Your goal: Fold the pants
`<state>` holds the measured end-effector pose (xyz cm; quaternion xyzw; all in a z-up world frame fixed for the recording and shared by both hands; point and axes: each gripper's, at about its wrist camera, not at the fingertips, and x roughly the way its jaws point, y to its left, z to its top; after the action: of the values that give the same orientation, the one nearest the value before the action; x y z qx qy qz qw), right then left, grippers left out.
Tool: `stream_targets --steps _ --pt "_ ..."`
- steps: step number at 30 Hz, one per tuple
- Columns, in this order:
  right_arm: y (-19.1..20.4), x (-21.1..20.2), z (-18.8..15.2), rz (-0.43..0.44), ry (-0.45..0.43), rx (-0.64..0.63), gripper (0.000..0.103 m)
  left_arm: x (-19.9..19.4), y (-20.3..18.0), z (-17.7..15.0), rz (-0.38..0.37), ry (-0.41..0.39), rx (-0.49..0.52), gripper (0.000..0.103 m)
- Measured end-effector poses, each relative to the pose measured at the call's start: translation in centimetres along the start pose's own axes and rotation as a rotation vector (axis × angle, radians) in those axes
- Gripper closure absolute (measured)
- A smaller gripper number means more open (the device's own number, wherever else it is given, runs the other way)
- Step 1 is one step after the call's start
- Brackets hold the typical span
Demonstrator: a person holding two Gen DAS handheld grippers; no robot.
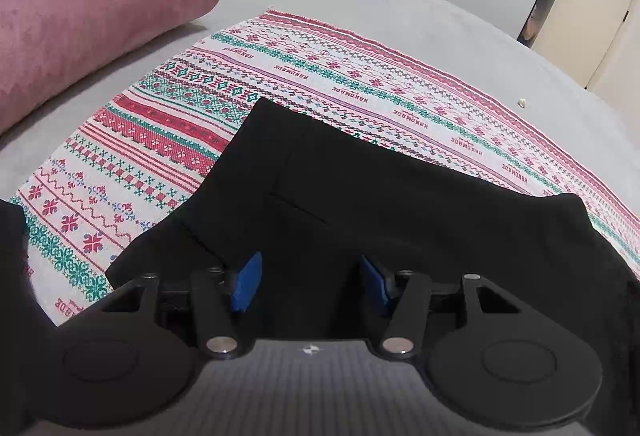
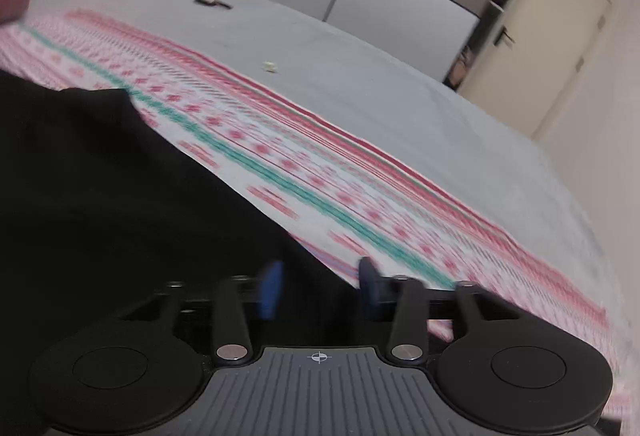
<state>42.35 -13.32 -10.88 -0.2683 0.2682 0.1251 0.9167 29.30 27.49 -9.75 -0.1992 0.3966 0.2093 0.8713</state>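
We see black pants (image 1: 360, 196) lying on a patterned cloth (image 1: 168, 124) with red and green rows. The cloth lies on a grey bed (image 1: 400, 8). Our left gripper (image 1: 310, 286) has its jaws spread over the pants. Our right gripper (image 2: 320, 286) has its jaws apart at the pants' edge, pinching nothing. A pink pillow (image 1: 92, 12) sits beside the cloth.

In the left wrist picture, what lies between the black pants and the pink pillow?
Between the black pants and the pink pillow lie the patterned cloth and a strip of bare grey bed sheet. The left wrist view shows this.
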Motion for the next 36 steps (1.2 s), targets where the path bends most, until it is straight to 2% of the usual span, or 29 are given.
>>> stream_targets --steps 2,4,9,10,12,15,16,18,20,28,30,32,34,36 --pt "-4.2 -0.6 -2.0 -0.064 0.046 0.051 0.059 0.0 -0.1 0.0 -0.019 0.002 -0.009 0.025" --pt "-9.9 -1.2 -4.6 -0.166 0.096 0.152 0.059 -0.1 -0.4 -0.1 -0.031 -0.002 -0.010 0.025" --pt "-24.7 -4.2 -12.7 -0.430 0.186 0.543 0.058 0.2 -1.4 -0.5 -0.018 -0.022 0.046 0.024" --pt "-27.0 -4.6 -14.5 -0.470 0.207 0.612 0.058 0.3 -1.4 -0.5 -0.014 -0.025 0.052 0.024" --pt "-29.7 -5.0 -16.8 -0.495 0.241 0.650 0.058 0.6 -1.4 -0.5 -0.008 -0.035 0.053 0.024" --pt "-30.9 -4.6 -18.3 -0.408 0.238 0.627 0.065 0.9 -1.4 -0.5 0.008 -0.046 0.058 0.024" --pt "-30.9 -4.2 -18.2 -0.379 0.232 0.610 0.076 1.0 -1.4 -0.6 0.013 -0.047 0.062 0.024" --pt "-30.3 -3.3 -17.7 -0.378 0.246 0.534 0.096 1.0 -1.7 -0.7 0.025 -0.055 0.082 0.024" --pt "-29.6 -2.9 -17.2 -0.403 0.237 0.506 0.098 1.0 -2.0 -0.9 0.039 -0.066 0.108 0.024" --pt "-30.6 -3.6 -15.7 -0.520 0.088 0.528 0.100 1.0 -2.0 -0.8 0.071 -0.095 0.122 0.024" --pt "-31.0 -1.6 -16.0 -0.551 0.146 0.553 0.099 1.1 -1.9 -0.8 0.080 -0.101 0.134 0.024" --pt "-30.3 1.1 -16.8 -0.580 0.288 0.519 0.090 1.2 -1.9 -0.9 0.080 -0.104 0.139 0.024" --pt "-29.0 1.4 -16.8 -0.665 0.295 0.452 0.081 1.1 -1.9 -0.8 0.078 -0.102 0.138 0.024" --pt "-28.8 0.4 -15.9 -0.671 0.290 0.491 0.076 0.9 -1.6 -0.6 0.063 -0.098 0.118 0.024"
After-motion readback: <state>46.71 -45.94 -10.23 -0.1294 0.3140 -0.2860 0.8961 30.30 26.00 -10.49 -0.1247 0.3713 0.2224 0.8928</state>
